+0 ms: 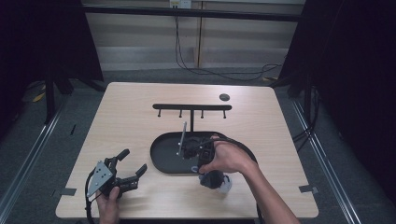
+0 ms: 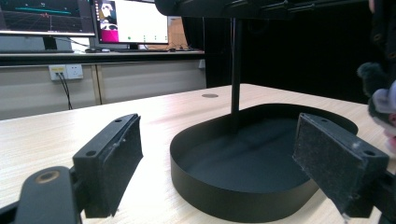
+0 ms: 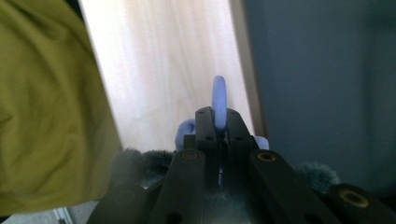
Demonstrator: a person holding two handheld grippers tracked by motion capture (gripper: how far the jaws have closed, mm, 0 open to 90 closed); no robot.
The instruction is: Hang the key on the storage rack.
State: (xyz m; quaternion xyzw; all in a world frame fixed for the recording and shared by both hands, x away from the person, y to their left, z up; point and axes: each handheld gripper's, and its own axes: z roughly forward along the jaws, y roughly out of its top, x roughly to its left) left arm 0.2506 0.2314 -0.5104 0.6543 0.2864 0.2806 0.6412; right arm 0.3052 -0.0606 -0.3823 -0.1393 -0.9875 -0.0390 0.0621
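— Where's the high one looking from?
— Above the person's edge of the desk (image 1: 140,100), facing forward and down, far enough to take in the whole top

— And the left one?
— Low, near the wood, looking level across the black tray (image 2: 243,191) to its upright post (image 2: 235,65); the high view shares that tray (image 1: 161,154)

— The right?
— Very close along its own jaws, tipped down at the desk's edge (image 3: 173,70) and the floor (image 3: 327,79)

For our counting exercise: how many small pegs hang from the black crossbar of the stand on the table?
4: spaced along the black metal crossbar, from its left end through two inner pegs to its right end. None look hidden.
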